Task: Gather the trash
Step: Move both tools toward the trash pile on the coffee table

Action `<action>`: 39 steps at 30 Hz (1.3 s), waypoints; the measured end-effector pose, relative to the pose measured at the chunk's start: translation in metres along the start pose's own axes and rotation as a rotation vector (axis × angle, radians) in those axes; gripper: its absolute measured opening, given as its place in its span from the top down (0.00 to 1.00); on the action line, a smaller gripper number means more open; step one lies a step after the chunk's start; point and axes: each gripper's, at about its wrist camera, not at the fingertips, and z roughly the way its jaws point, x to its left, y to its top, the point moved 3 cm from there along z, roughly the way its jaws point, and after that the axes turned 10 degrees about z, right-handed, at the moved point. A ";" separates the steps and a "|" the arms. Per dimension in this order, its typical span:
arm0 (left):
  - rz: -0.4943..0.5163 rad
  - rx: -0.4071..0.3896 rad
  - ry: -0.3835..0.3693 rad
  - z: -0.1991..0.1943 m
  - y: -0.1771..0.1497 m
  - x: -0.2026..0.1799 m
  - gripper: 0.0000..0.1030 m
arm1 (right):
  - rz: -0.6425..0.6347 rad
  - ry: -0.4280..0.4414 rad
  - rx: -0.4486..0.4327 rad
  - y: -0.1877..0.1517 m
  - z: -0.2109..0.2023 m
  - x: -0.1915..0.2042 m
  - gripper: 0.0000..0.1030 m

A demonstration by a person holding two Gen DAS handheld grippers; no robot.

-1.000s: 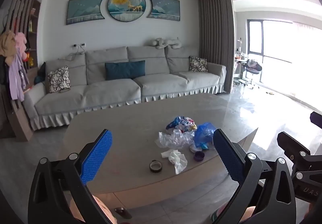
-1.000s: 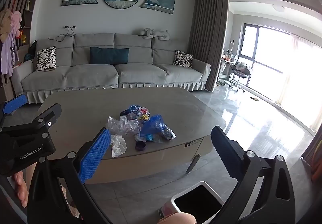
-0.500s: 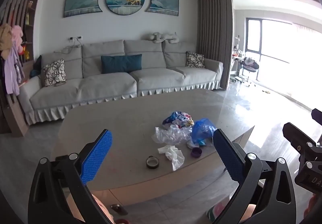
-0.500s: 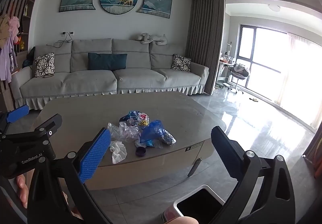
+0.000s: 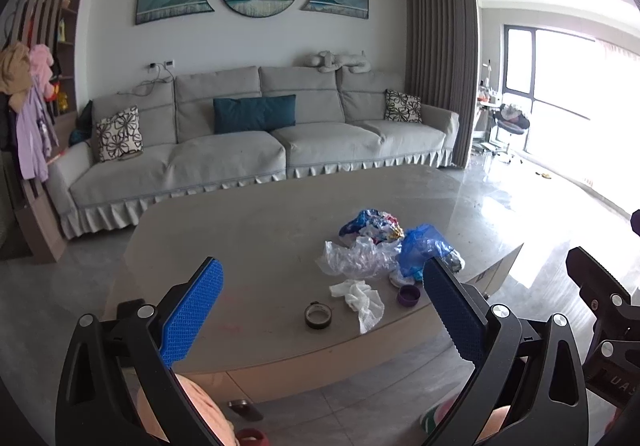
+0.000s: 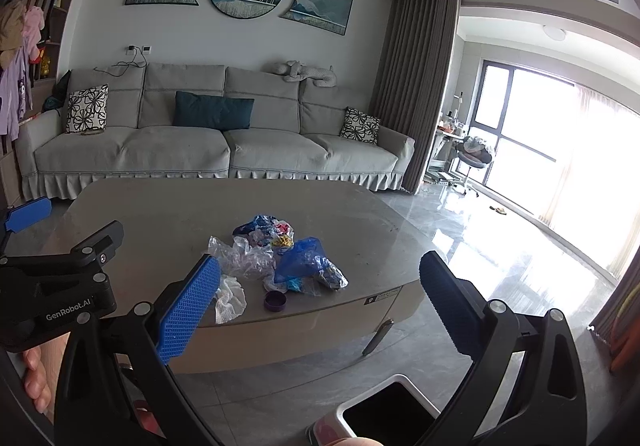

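Both tongs are held in the air in front of a low, rounded grey stone-look worktop (image 5: 248, 230), and both are spread wide with nothing between their blue ribbed pads. The left tongs (image 5: 320, 310) face the worktop's near edge; the right tongs (image 6: 316, 302) sit further to the right, above the grey tiled floor and a white-rimmed bin with a dark opening (image 6: 384, 412) that stands on the floor just before the worktop.

The trash lies in a loose cluster on the right half of the worktop, well apart from either tongs. Furthest back is a crumpled multicoloured wrapper in blue, white and red (image 5: 372, 224). Touching its near side is a crinkled clear plastic bag (image 5: 352, 258), and just to the right a bunched blue plastic bag (image 5: 422, 246) with a small shiny foil wrapper (image 6: 332, 276) against it. Nearer the edge sit a crumpled white tissue (image 5: 358, 298), a small round purple cap (image 5: 408, 294) beside it, and a dark roll of tape lying flat (image 5: 318, 314) to the tissue's left (hidden behind the pad in the right wrist view).

Behind the worktop stands a long light-grey sofa (image 5: 256, 149) with a teal cushion (image 5: 254, 113).
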 end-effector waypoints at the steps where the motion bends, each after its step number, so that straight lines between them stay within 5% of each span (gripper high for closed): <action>1: 0.002 0.003 -0.001 0.002 0.000 0.000 0.05 | -0.002 -0.002 -0.001 -0.001 0.001 0.002 0.04; 18: 0.021 0.042 0.055 0.043 -0.008 0.007 0.05 | -0.031 0.020 0.016 -0.001 0.028 0.021 0.04; 39: -0.029 0.148 0.018 0.128 -0.054 0.027 0.05 | -0.060 0.074 0.129 -0.030 0.131 0.061 0.04</action>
